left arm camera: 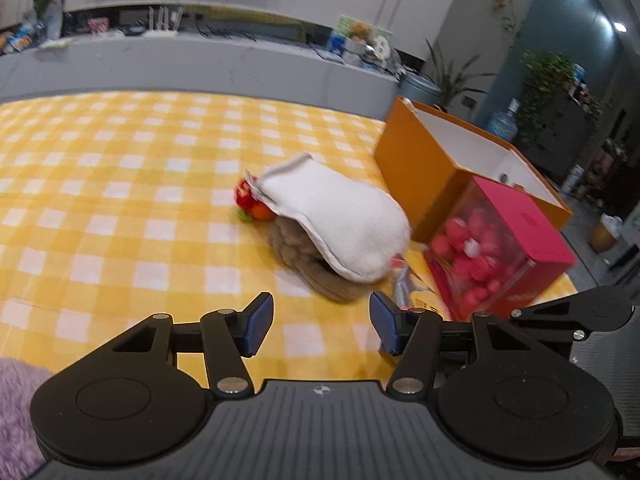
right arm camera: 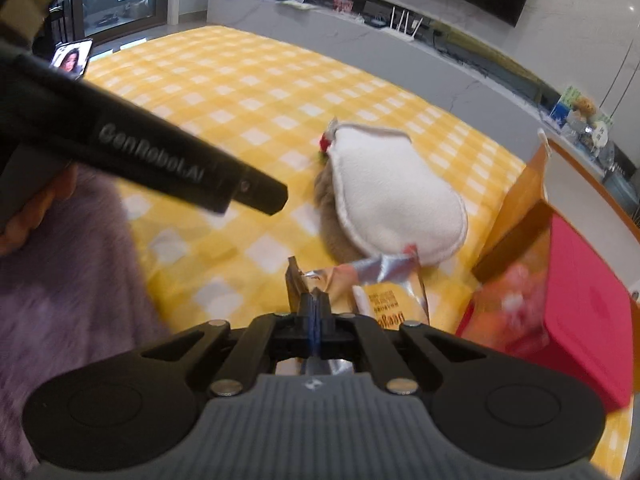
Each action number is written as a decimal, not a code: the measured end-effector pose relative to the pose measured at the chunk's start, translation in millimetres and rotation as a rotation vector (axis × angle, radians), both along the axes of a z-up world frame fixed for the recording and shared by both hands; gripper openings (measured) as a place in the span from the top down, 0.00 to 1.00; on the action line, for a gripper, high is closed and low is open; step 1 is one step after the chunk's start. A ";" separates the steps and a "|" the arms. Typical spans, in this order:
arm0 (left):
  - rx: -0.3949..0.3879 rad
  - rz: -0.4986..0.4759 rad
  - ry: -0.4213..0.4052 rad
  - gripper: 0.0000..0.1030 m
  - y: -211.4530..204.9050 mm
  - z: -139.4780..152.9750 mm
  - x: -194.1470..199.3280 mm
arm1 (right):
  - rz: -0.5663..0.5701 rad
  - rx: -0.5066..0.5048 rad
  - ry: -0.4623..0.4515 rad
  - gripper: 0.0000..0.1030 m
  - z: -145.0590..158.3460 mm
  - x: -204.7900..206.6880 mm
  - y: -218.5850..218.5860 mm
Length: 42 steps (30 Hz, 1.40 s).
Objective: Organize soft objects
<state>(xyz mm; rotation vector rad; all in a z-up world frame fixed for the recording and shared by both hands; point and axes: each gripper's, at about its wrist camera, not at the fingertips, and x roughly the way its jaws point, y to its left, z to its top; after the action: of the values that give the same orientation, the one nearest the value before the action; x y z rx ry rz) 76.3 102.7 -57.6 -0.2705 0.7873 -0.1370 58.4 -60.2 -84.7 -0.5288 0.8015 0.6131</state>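
Closest to the lens, the right gripper point(right arm camera: 318, 312) has its jaws pinched shut on the edge of a crinkly gold and silver snack packet point(right arm camera: 384, 288), probably to lift it clear. Just beyond lies a white and brown plush toy point(right arm camera: 396, 196) on the yellow checked cloth point(right arm camera: 248, 92), beside an open orange box point(left arm camera: 424, 168) and a pink box point(left arm camera: 532, 224). Held wide apart and empty, the left gripper point(left arm camera: 322, 326) hovers near the toy; open cloth spreads to its left.

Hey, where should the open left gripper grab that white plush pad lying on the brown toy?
Probably the raised near rim of the white plush pad, coming from the left gripper side. That edge overhangs the brown plush toy, leaving a gap for one finger underneath.
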 end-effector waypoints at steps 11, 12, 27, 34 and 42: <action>-0.044 -0.069 0.031 0.40 -9.4 -6.8 -5.3 | -0.284 0.208 0.180 0.69 0.8 -8.6 -46.3; -0.050 -0.064 0.029 0.40 -8.3 -7.2 -5.5 | -0.313 0.211 0.161 0.53 2.2 -9.0 -45.2; -0.047 0.098 -0.002 0.43 4.6 -6.5 -7.4 | -0.574 0.311 0.180 0.17 -13.2 30.1 -25.6; -0.016 0.069 -0.010 0.43 -0.3 -7.0 -5.8 | -0.626 0.287 0.174 0.17 -30.7 44.0 -21.2; -0.014 0.063 -0.008 0.43 -1.2 -7.3 -5.6 | -0.622 0.212 0.176 0.30 -50.6 40.6 -21.7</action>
<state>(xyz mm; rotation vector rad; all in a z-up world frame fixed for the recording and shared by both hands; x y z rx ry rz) 70.7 101.6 -64.9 -0.3075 0.7694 -0.0843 98.9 -81.9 -135.2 -0.0165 0.9944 0.1625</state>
